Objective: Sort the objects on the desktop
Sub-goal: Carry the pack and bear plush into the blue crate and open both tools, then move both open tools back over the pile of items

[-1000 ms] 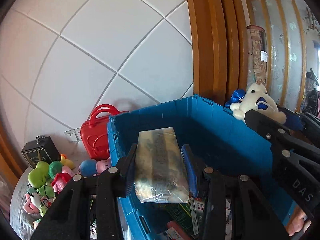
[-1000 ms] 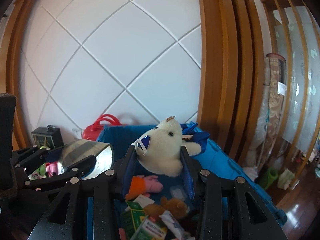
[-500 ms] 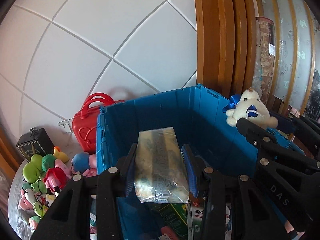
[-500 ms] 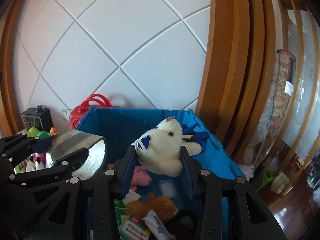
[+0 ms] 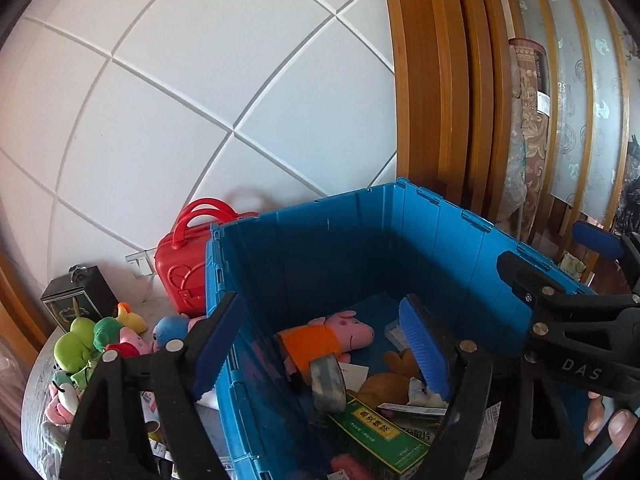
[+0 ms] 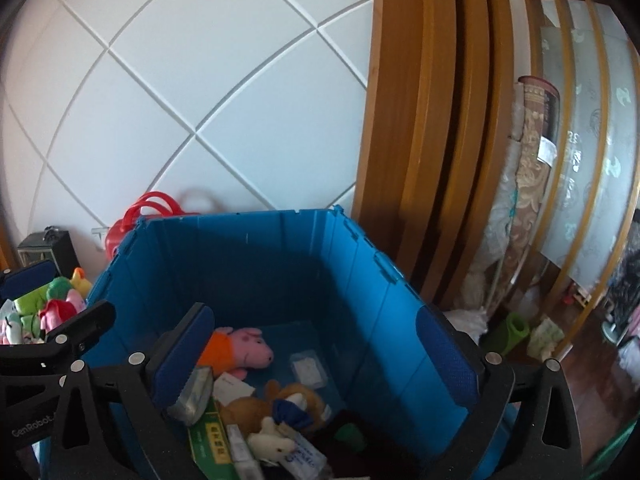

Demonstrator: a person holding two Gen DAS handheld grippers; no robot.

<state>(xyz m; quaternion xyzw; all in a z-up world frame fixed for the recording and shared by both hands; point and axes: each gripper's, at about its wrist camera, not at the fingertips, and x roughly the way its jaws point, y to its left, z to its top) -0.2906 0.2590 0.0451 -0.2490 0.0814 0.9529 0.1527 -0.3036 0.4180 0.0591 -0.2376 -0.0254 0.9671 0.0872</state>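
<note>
Now silver pouch leans lengthwise in blue bin; both tools empty.

we see a smooth, hard plastic blue crate holding a soft plush pig, a glossy clear packet and a printed cardboard green box — at far left a shiny red plastic case; right, polished wood frame.

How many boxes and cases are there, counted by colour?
Blue crate: 1
Red case: 1
Black box: 1
Total: 3
</note>
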